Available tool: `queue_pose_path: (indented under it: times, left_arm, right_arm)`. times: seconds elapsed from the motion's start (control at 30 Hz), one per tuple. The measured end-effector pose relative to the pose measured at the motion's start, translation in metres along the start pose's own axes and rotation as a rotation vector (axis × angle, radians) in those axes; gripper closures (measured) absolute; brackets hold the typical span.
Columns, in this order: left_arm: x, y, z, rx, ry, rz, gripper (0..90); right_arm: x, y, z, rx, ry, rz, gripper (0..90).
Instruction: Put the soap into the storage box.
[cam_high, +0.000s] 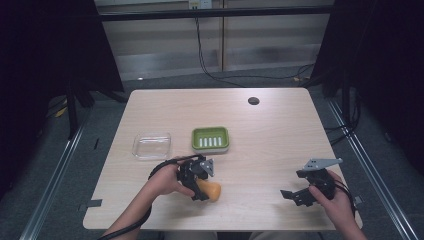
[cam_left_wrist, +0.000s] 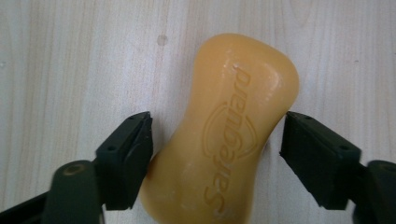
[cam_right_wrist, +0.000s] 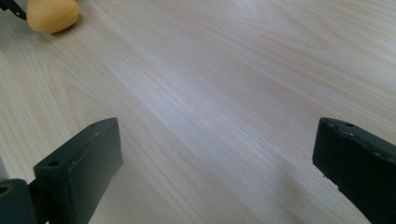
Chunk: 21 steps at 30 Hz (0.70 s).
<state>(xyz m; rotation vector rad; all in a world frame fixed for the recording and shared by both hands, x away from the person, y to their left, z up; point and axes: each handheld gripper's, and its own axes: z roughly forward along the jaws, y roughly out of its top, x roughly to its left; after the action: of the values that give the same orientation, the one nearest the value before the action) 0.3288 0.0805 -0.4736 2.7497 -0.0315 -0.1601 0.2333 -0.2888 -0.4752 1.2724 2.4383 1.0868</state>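
Left gripper (cam_high: 204, 187) sits near the front edge of the pale wood-grain table (cam_high: 270, 130), left of centre, pointing down over the orange-yellow waisted bar of soap (cam_high: 213, 190). In the left gripper view (cam_left_wrist: 215, 140) the soap (cam_left_wrist: 229, 135) lies flat on the wood between the two black jaws, embossed lettering up. The left jaw meets the soap's waist, or is a hair off it; the contact line is in shadow and hard to judge. The right jaw stands just clear, with a sliver of table showing between pad and soap. So the jaws are apart, straddling the bar, not clamped. The soap's near end is cut off by the bottom of that view, and in the high view its left part is hidden under the gripper body.

Right gripper (cam_high: 292, 196) is at the near right of the table, well apart from the soap, held in the person's right hand (cam_high: 334, 200). In the right gripper view (cam_right_wrist: 217, 168) the jaws stand wide apart over bare wood, nothing between them; the soap (cam_right_wrist: 51, 16) shows at the far left corner, partly cut off by the frame.

Beyond the left gripper, mid-table: a green slotted soap dish on a white base (cam_high: 210, 139), and left of it a clear square plastic lid or tray (cam_high: 151, 145); which one it is cannot be made out. A small dark round disc (cam_high: 253, 100) lies near the far edge.
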Motion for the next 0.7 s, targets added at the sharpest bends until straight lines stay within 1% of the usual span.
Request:
queue_pose_path:
  times: [0.03, 0.07, 0.1, 0.17, 0.23, 0.27, 0.3, 0.33, 0.37, 0.4, 0.43, 0.47, 0.5, 0.53, 0.57, 0.6, 0.63, 0.67, 0.7]
  left_arm:
    - [-0.0001, 0.0000, 0.0004, 0.004, -0.003, -0.008, 30.3]
    - [-0.0005, 0.0001, 0.0009, 0.004, 0.006, -0.019, 32.4]
    - [0.0001, 0.0004, 0.0005, 0.003, 0.007, -0.020, 34.9]
    - [0.0006, 0.0013, -0.0006, 0.007, 0.011, -0.010, 40.5]
    - [0.0011, 0.0018, -0.0007, -0.001, 0.010, -0.042, 45.9]
    - [0.0020, 0.0027, -0.0013, 0.006, 0.012, -0.059, 46.7]
    - [0.0015, 0.0034, -0.0009, 0.008, 0.014, -0.065, 47.0]
    - [0.0001, 0.0049, -0.0010, 0.021, 0.020, -0.070, 47.3]
    - [-0.0007, 0.0062, -0.0005, 0.021, 0.027, -0.089, 47.5]
    - [0.0001, 0.0071, -0.0009, 0.030, 0.023, -0.112, 47.9]
    - [0.0005, 0.0075, -0.0012, 0.023, 0.020, -0.131, 48.4]
    - [0.0022, 0.0078, -0.0018, 0.029, 0.016, -0.139, 49.0]
    - [0.0025, 0.0079, -0.0023, 0.040, 0.016, -0.166, 49.1]
    - [0.0037, 0.0079, -0.0030, 0.046, 0.003, -0.178, 49.2]
    - [0.0025, 0.0077, -0.0023, 0.033, 0.029, -0.199, 49.3]
    - [0.0037, 0.0073, -0.0034, 0.044, 0.027, -0.202, 49.4]
    - [0.0043, 0.0073, -0.0038, 0.042, 0.016, -0.218, 49.4]
    - [0.0047, 0.0076, -0.0061, 0.053, 0.012, -0.227, 49.5]
    - [0.0051, 0.0078, -0.0074, 0.059, 0.004, -0.224, 49.5]
  right_arm:
    - [0.0000, 0.0000, 0.0000, -0.001, -0.001, 0.000, 1.3]
    - [-0.0003, -0.0001, 0.0000, -0.004, 0.000, -0.002, 1.3]
    - [-0.0003, 0.0000, -0.0001, -0.005, 0.000, -0.003, 1.3]
    - [-0.0002, 0.0001, -0.0002, -0.004, 0.001, -0.002, 1.3]
    - [-0.0001, 0.0000, -0.0002, -0.002, 0.001, -0.002, 1.3]
    - [0.0001, 0.0000, -0.0002, -0.001, 0.000, -0.001, 1.3]
    - [0.0001, 0.0000, -0.0002, 0.000, 0.001, 0.001, 1.3]
    - [0.0002, 0.0000, -0.0004, 0.000, -0.002, 0.001, 1.3]
    - [0.0004, 0.0001, -0.0006, 0.001, 0.001, 0.001, 1.3]
    - [0.0001, 0.0002, -0.0008, -0.005, 0.001, -0.001, 1.3]
    - [-0.0003, 0.0000, -0.0009, -0.008, 0.001, -0.003, 1.3]
    - [-0.0003, 0.0001, -0.0012, -0.006, -0.003, -0.003, 1.3]
    - [-0.0003, 0.0000, -0.0013, -0.006, -0.003, -0.001, 1.3]
    - [-0.0003, -0.0002, -0.0014, -0.005, -0.003, 0.002, 1.3]
    - [-0.0002, -0.0002, -0.0014, -0.006, -0.004, 0.003, 1.3]
    - [-0.0002, -0.0003, -0.0016, -0.005, -0.004, 0.002, 1.3]
    - [-0.0004, -0.0004, -0.0016, -0.006, -0.001, 0.000, 1.3]
    - [-0.0005, -0.0005, -0.0016, -0.006, -0.001, 0.002, 1.3]
    - [-0.0008, -0.0005, -0.0017, -0.004, -0.001, 0.004, 1.3]
